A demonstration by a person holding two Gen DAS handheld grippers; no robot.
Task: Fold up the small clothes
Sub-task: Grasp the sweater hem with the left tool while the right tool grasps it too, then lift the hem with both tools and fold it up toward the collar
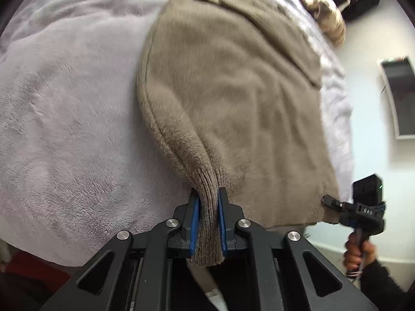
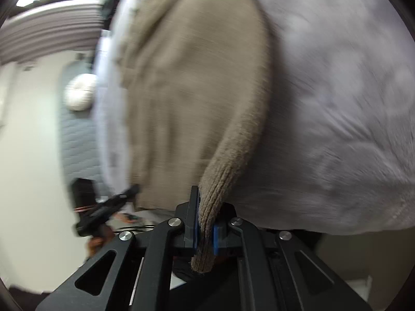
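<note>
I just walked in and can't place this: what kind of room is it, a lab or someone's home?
Most likely a home bedroom, though I can't be sure. A tan knitted garment lies on a soft, plush pale blanket that looks like bedding, and pale walls stand beyond its edge.

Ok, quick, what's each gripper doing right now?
Left gripper: shut on the ribbed hem of the tan sweater.
Right gripper: shut on the ribbed hem too.

Both wrist views close, angled down; share beige garment [image 1: 233, 103] on blanket [image 2: 337, 103].
</note>
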